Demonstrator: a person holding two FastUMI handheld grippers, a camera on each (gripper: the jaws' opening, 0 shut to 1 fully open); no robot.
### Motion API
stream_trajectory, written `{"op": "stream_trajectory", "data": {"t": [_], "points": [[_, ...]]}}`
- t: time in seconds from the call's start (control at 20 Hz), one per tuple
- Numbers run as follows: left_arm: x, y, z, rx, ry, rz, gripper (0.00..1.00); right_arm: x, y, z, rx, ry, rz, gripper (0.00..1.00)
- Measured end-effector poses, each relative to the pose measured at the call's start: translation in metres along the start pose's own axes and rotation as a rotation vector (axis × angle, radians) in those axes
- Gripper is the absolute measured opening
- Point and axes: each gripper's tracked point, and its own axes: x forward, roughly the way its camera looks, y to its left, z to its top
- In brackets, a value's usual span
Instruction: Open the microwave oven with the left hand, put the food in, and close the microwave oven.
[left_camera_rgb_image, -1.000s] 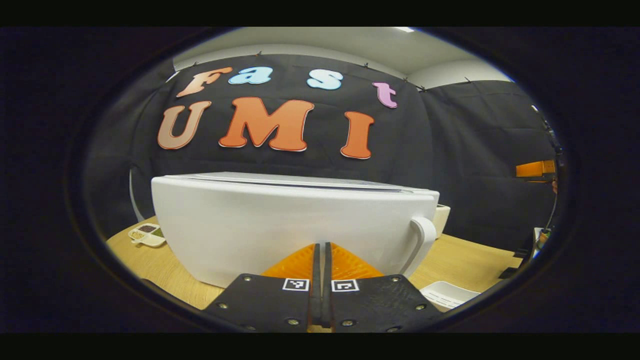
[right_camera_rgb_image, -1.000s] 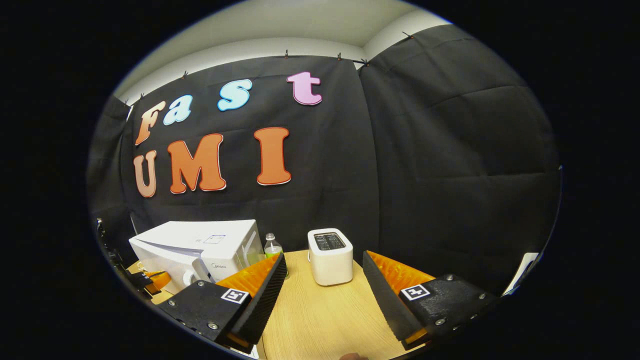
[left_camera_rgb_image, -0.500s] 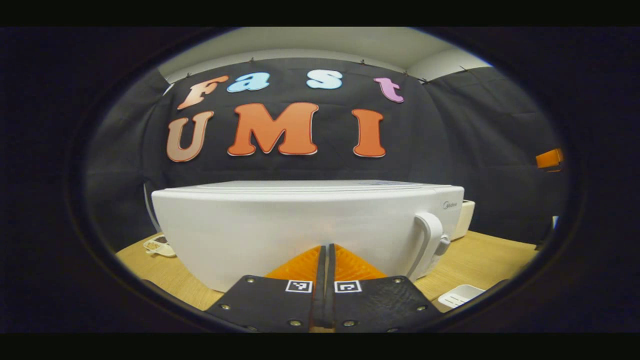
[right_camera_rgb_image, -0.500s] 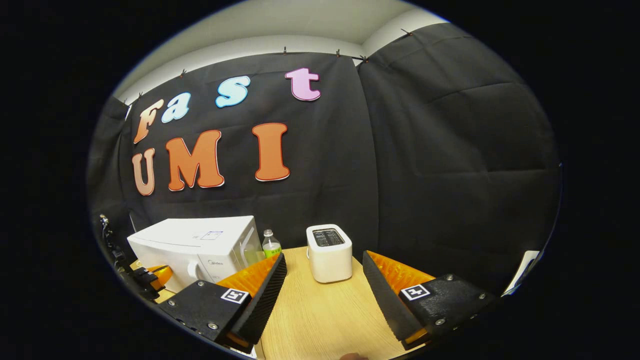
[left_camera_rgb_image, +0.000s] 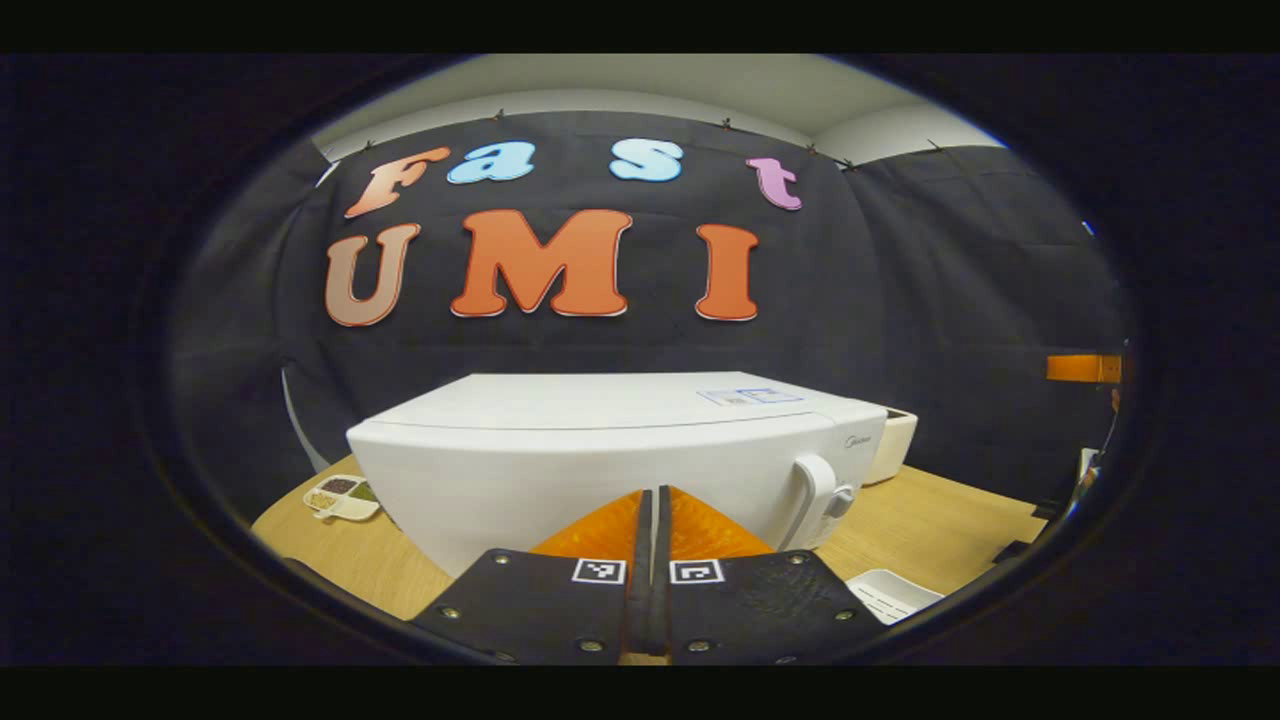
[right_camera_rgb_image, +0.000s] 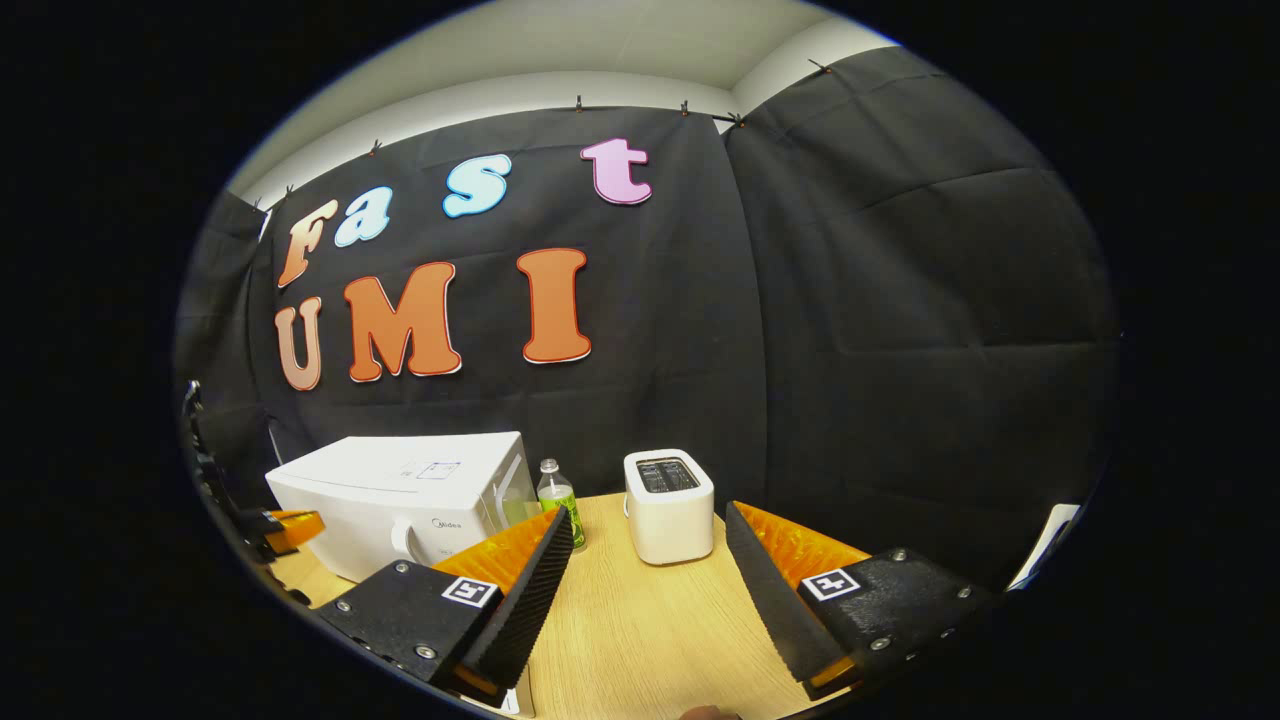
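Your left gripper (left_camera_rgb_image: 653, 500) is pinched closed on nothing, low centre before the closed microwave oven (left_camera_rgb_image: 600, 450). Your right gripper (right_camera_rgb_image: 648, 545) gapes wide, toaster (right_camera_rgb_image: 669, 505) mid-frame.

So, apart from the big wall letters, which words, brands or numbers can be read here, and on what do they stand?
None can be read with certainty.
Brand mark on the microwave front, above the knob: too small and blurred.
Sticker on the microwave top: print too small.
Bottle label: blurred.
Square markers: patterns, not letters.
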Motion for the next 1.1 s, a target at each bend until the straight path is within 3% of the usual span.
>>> {"op": "stream_trajectory", "data": {"t": [0.2, 0.3, 0.45, 0.6, 0.8, 0.85, 0.9, 1.0, 1.1], "points": [[-0.032, 0.029, 0.063, -0.020, -0.031, 0.010, 0.01, -0.002, 0.009, 0.005, 0.001, 0.000, 0.028, 0.95], [-0.045, 0.044, 0.091, 0.026, -0.046, 0.031, 0.01, -0.004, 0.015, 0.008, -0.002, 0.003, 0.040, 0.95], [-0.063, 0.073, 0.117, 0.150, -0.082, 0.129, 0.05, -0.003, 0.025, 0.017, -0.009, -0.004, 0.060, 0.94], [-0.068, 0.056, 0.117, -0.019, -0.071, 0.038, 0.01, -0.005, 0.034, 0.030, -0.017, -0.024, 0.076, 0.95], [-0.081, 0.091, 0.143, 0.034, -0.118, 0.146, 0.00, -0.004, 0.044, 0.037, -0.018, -0.031, 0.104, 0.95], [-0.083, 0.090, 0.144, 0.024, -0.120, 0.150, 0.05, -0.004, 0.045, 0.038, -0.025, -0.033, 0.106, 1.00], [-0.086, 0.087, 0.151, 0.018, -0.134, 0.146, 0.08, -0.004, 0.045, 0.038, -0.027, -0.035, 0.109, 0.95], [-0.091, 0.090, 0.162, 0.039, -0.166, 0.160, 0.33, -0.005, 0.047, 0.038, -0.018, -0.033, 0.118, 0.95], [-0.094, 0.084, 0.168, 0.048, -0.178, 0.159, 0.73, -0.003, 0.045, 0.037, -0.023, -0.034, 0.114, 0.95]]}}
